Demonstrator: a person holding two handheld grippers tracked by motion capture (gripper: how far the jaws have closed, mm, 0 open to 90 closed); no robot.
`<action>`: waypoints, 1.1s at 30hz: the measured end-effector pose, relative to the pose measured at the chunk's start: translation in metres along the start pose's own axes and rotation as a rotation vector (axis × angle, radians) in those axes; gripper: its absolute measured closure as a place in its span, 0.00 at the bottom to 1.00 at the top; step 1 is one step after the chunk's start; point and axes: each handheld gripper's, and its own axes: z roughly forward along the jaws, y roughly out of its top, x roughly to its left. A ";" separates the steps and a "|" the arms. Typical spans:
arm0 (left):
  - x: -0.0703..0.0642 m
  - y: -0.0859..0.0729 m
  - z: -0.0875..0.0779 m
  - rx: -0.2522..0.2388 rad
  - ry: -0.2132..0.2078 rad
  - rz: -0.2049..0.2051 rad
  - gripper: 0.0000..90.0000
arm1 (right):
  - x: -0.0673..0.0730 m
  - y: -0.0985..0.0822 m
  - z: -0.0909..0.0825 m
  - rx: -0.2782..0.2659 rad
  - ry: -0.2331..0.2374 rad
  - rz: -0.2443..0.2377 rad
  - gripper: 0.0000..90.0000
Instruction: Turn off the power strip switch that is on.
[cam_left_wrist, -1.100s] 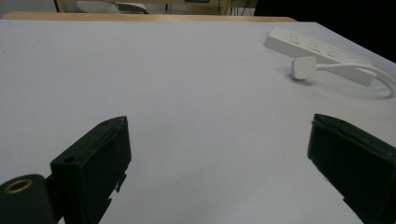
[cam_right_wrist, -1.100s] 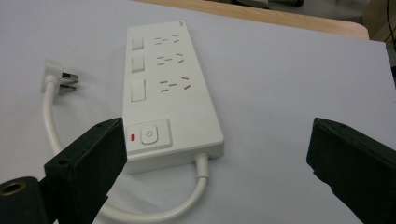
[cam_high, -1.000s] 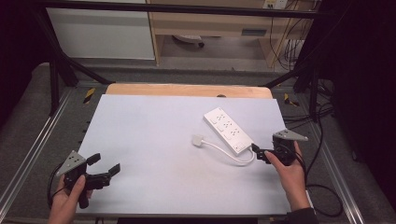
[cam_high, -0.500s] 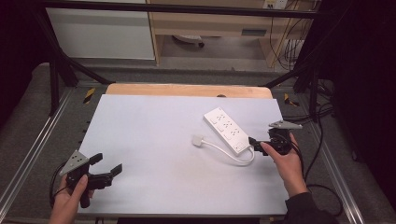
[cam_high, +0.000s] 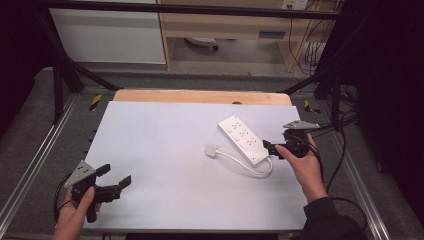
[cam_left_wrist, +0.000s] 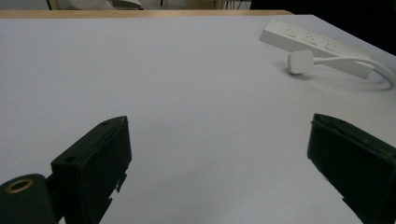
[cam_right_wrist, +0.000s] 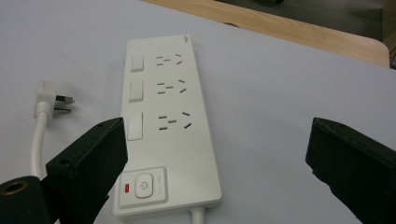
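Fingers of my right gripper (cam_high: 270, 147) are standing wide apart and gripping nothing, poised just beside the switch end of the white power strip (cam_high: 242, 139), which is lying flat on the pale table surface (cam_high: 165, 150). In the right gripper view the strip's master power button (cam_right_wrist: 144, 184) is sitting between my jaws, with three rocker switches and three socket groups running away from it. Its cord (cam_high: 250, 167) is curling from that near end round to the plug (cam_high: 212, 149), which is resting on the table just beside the strip. My left gripper (cam_high: 114, 184) is likewise holding nothing, jaws spread, well apart from the strip.

I am judging the strip to be a rigid, fairly light plastic bar with smooth, slippery faces; the long side edges near the button end look the surest hold. The cord is looking soft and springy, likely to drag behind.
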 end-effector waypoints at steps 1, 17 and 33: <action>0.000 0.000 0.000 0.000 0.000 0.002 0.07 | 0.000 0.002 -0.001 -0.002 0.003 0.002 0.06; 0.001 0.000 0.000 0.002 0.001 0.001 0.07 | 0.004 0.014 0.004 -0.018 0.030 -0.006 0.06; 0.001 -0.001 -0.002 -0.005 -0.006 0.001 0.07 | 0.005 0.015 0.034 0.023 0.029 0.003 0.10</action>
